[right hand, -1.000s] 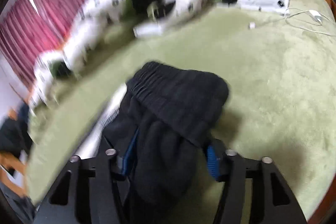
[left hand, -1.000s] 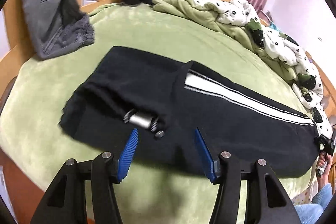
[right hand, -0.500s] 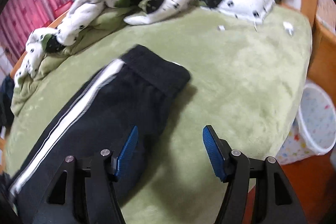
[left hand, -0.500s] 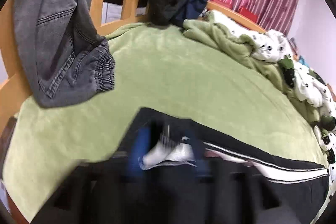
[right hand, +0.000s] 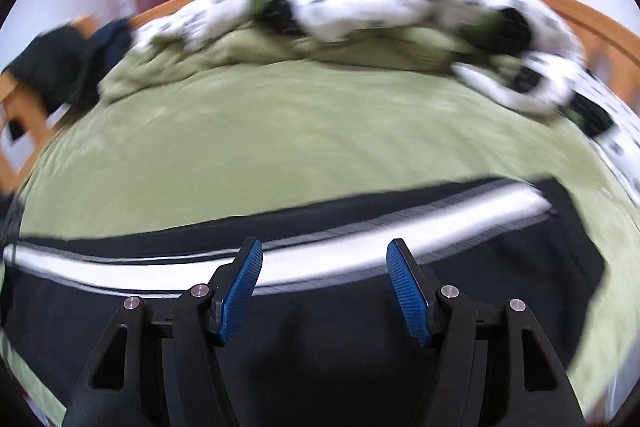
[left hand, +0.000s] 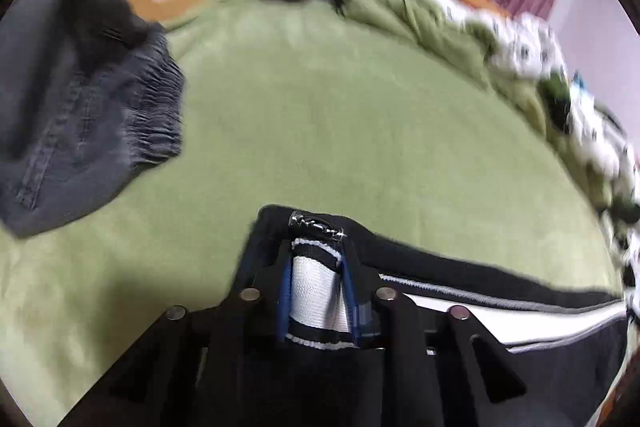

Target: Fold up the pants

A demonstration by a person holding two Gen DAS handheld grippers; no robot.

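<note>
- Gripping the cuff end of the black pants (left hand: 460, 269), the left claw (left hand: 316, 297) is closing, and its blue pads already press on the white stripe (left hand: 314, 297) of the fabric between them.
- The right claw (right hand: 324, 291) hovers with its jaws apart and nothing between them, above the middle of the pants (right hand: 360, 339), which lie stretched across the green bed (right hand: 280, 139).
- To fold well, I judge the left claw should carry the cuff along the leg toward the waistband, keeping the stripe edges in line, while the right claw holds the fold place flat.
- The waistband lies outside the left view, and in the right view motion blur hides the seams.
- The small metal piece (left hand: 318, 225) above the cuff may be a zipper; I cannot tell surely.
- The grey garment (left hand: 80, 115) at the bed's edge is only partly in view.
</note>
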